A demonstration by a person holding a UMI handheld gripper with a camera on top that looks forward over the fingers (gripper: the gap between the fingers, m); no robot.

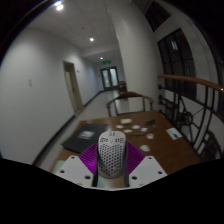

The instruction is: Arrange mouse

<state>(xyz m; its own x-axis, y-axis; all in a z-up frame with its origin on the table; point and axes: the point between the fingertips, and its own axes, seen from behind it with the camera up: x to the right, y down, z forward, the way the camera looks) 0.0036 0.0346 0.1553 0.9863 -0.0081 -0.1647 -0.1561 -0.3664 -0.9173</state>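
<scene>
A white computer mouse (112, 153) with a honeycomb-perforated shell stands between my gripper's (112, 163) two fingers, pointing away from me. Both purple pads (92, 157) press against its sides, so the gripper is shut on it. The mouse is held up above a brown wooden table (160, 140) that stretches ahead and to the right. The lower part of the mouse is hidden between the fingers.
On the table lie a dark mat or notebook (84, 142), a white item (175, 133) near the right edge and small pale pieces (143, 148). A chair (128, 102) stands at the far end. A railing (195, 95) runs on the right; a corridor with doors lies beyond.
</scene>
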